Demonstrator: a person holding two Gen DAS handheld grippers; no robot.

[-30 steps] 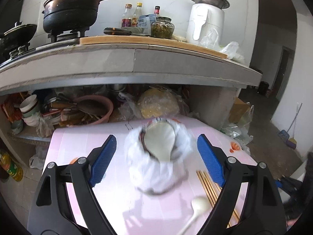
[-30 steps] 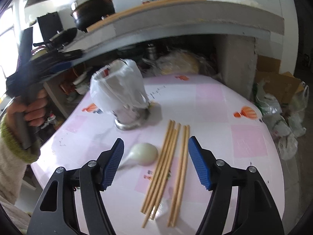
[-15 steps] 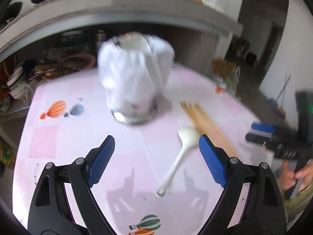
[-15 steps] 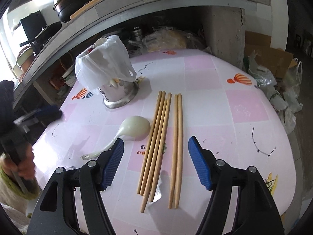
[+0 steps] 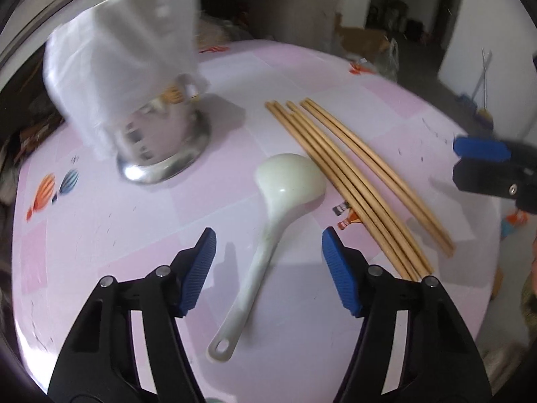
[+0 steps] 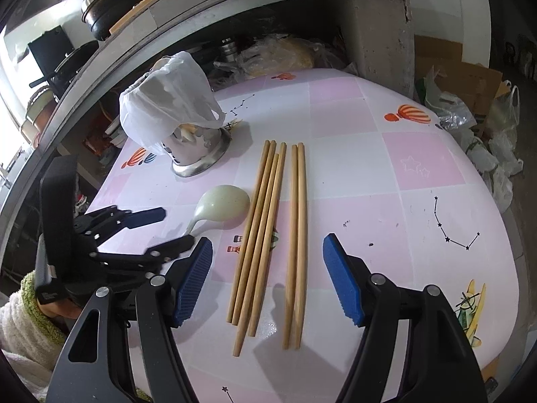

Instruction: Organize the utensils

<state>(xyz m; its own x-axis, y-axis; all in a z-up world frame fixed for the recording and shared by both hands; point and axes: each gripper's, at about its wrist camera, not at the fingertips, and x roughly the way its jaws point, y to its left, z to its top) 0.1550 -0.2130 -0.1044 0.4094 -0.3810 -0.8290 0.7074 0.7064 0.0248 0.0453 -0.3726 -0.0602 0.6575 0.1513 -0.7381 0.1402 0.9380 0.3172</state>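
Observation:
A white spoon (image 5: 288,181) lies on the pink table (image 5: 100,235), bowl away from me, handle running back between the jaws of my left gripper (image 5: 267,245). Those jaws are closing on either side of the handle, and the pads stand clear of it. Several wooden chopsticks (image 5: 355,181) lie just right of the spoon. A metal utensil holder (image 5: 161,154) draped in a white plastic bag stands at the far left. In the right wrist view my right gripper (image 6: 267,247) hovers open over the chopsticks (image 6: 265,235), with the spoon (image 6: 225,208), holder (image 6: 194,154) and left gripper (image 6: 174,230) to its left.
A concrete counter (image 6: 268,10) with a dark pot (image 6: 114,10) rises behind the table (image 6: 369,168), with cluttered shelves under it. Plastic bags (image 6: 496,154) and a cardboard box (image 6: 463,77) sit on the floor at the right. A sleeved hand (image 6: 23,305) holds the left gripper.
My left gripper swung down from above the bagged holder to the spoon's handle, and its jaws narrowed. The right gripper sank a little over the chopsticks and kept its opening.

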